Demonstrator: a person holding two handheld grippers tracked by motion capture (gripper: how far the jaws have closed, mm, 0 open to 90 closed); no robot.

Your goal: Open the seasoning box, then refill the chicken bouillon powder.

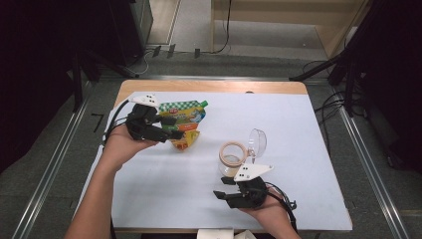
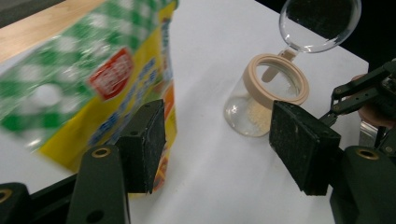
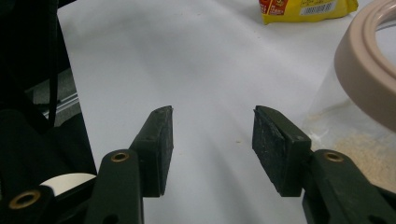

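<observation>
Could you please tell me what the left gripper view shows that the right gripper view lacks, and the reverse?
Left gripper view: the clear lid swung open, the pouch with its green checked front, and the wooden table edge. Right gripper view: a barcode on the pouch's yellow end, and a small crumb. Both: the jar with its beige rim, the pouch and the white sheet.

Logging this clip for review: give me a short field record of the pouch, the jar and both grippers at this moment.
pouch: green-and-yellow spouted food pouch, at the left gripper, beside one pad, not clamped
jar: clear jar with beige rim, hinged clear lid flipped open, pale powder at the bottom
left gripper: open, nothing between the pads
right gripper: open, empty, beside the jar
surface: white table cover
</observation>
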